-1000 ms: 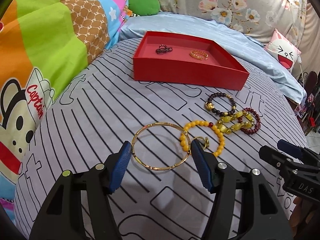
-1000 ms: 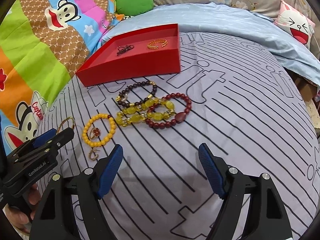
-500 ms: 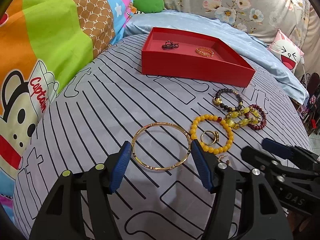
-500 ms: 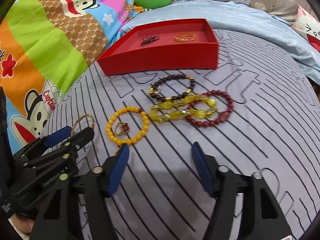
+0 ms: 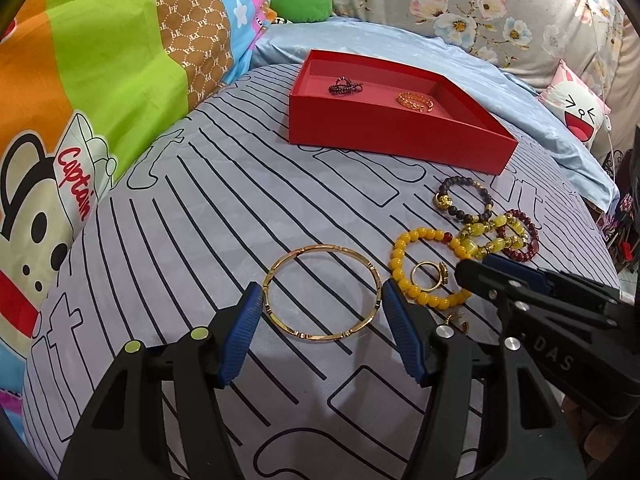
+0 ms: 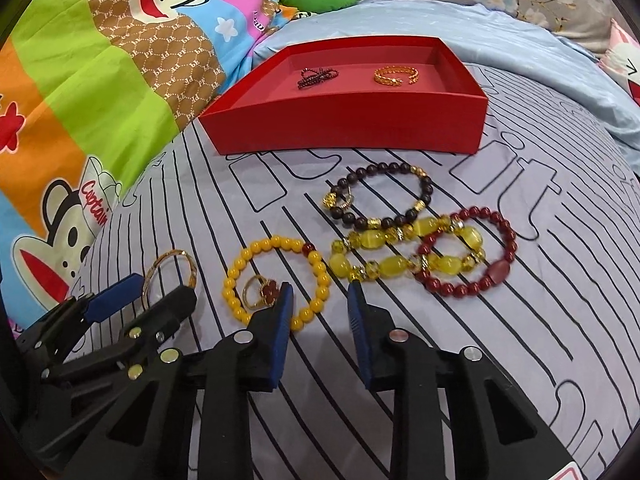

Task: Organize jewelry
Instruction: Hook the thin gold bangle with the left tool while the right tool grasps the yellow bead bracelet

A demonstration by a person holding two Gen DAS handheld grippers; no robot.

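A gold bangle (image 5: 322, 291) lies on the striped bedspread, and my open left gripper (image 5: 322, 304) straddles its near edge. My right gripper (image 6: 320, 292) is open over the near side of a yellow bead bracelet (image 6: 276, 278) with a gold ring (image 6: 260, 290) inside it. Beyond lie a dark bead bracelet (image 6: 380, 196), a yellow stone bracelet (image 6: 404, 256) and a red bead bracelet (image 6: 468, 256). The red tray (image 6: 344, 128) holds a dark piece (image 6: 316, 76) and a gold bracelet (image 6: 396, 75).
A colourful monkey-print quilt (image 5: 80, 100) rises on the left. A light blue sheet (image 5: 400, 48) and a floral cover (image 5: 480, 8) lie behind the tray. A white cartoon pillow (image 5: 576, 116) sits at the right. Small gold earrings (image 5: 456, 322) lie by the right gripper.
The right gripper has moved left and forward to the yellow bead bracelet, and its jaws have narrowed. The left gripper has moved slightly closer to the gold bangle.
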